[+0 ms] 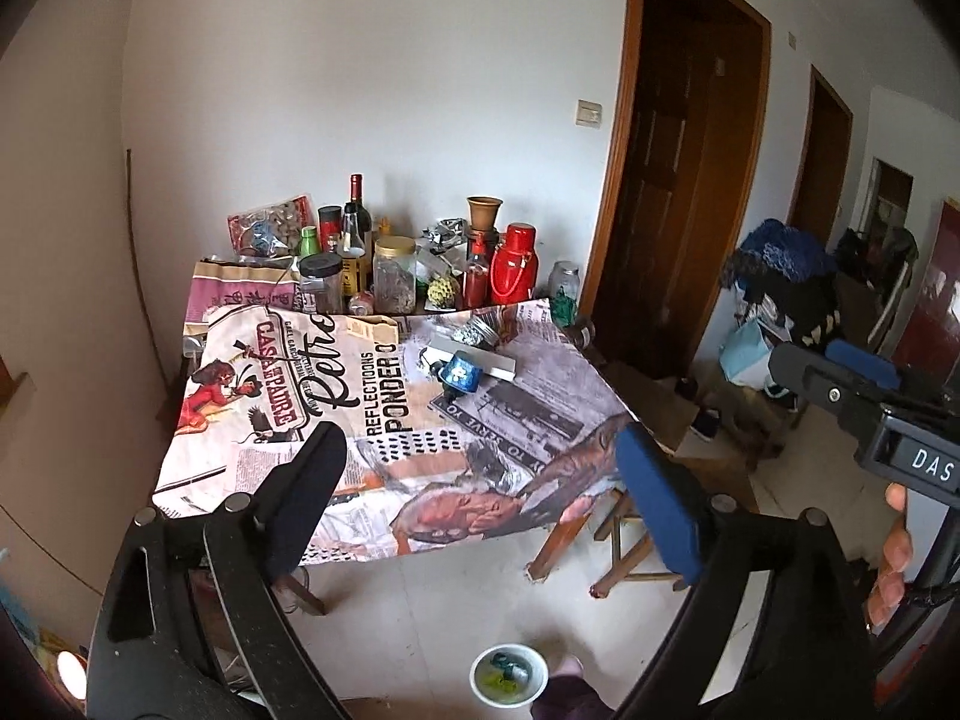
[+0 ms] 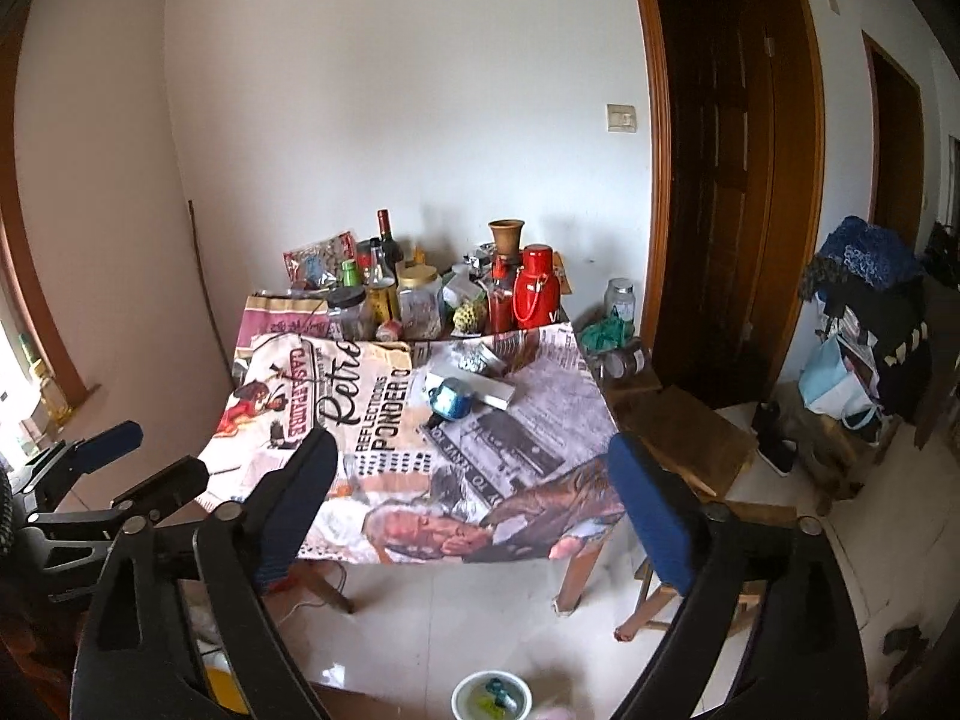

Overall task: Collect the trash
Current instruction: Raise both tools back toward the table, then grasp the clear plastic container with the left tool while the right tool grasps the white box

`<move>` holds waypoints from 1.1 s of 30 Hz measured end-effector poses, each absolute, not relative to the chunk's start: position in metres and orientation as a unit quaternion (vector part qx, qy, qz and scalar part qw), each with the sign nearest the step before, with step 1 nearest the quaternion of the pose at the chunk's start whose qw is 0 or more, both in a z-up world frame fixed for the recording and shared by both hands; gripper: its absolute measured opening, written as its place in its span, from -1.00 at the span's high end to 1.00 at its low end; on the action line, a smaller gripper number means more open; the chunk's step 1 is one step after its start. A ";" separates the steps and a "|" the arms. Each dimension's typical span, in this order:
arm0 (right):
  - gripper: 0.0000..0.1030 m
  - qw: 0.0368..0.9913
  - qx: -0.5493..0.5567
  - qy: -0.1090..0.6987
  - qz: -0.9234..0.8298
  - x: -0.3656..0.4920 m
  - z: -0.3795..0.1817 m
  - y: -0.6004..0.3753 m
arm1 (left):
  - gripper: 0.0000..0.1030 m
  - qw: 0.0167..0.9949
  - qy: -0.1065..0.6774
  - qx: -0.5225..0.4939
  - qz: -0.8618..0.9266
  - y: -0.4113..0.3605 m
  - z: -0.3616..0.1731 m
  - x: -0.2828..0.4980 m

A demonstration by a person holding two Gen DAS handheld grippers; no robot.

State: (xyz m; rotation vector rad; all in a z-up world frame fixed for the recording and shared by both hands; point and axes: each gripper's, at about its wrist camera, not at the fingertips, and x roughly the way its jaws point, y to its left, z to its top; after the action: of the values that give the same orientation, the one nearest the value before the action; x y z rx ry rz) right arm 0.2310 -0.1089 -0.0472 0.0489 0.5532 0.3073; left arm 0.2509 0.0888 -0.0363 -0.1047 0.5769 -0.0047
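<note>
White-walled room; newsprint-cloth table (image 1: 420, 420) crowded with jars; both hand-held grippers (image 1: 480, 480) (image 2: 474, 480) wide apart, empty.

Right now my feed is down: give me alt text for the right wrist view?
The right gripper hangs open and empty above a white bin on the floor with scraps inside. Ahead stands a table under a printed cloth, with a blue cup mid-table and jars and bottles crowded at the wall end. The left gripper shows at far left.

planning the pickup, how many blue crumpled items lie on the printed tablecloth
1: a blue crumpled item near the cloth's middle, beside a flat grey box. More may hide among the jars behind.
</note>
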 end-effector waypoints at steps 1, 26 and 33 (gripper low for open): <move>-0.77 0.950 0.025 0.271 0.152 0.235 -0.048 -0.110 | -0.77 0.957 0.284 -0.053 0.001 0.089 -0.037 0.256; -0.77 0.923 -0.018 0.311 0.226 0.452 -0.061 -0.175 | -0.77 0.941 0.314 -0.072 0.105 0.019 -0.054 0.480; -0.77 0.905 -0.024 0.358 0.230 0.497 -0.096 -0.181 | -0.77 0.913 0.387 -0.072 0.105 0.019 -0.105 0.532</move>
State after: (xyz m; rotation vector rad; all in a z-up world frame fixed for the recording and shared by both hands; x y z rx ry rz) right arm 0.4968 -0.1806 -0.0959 -0.0499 0.7386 0.4754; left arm 0.5323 0.0191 -0.1053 -0.1489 0.7981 0.2167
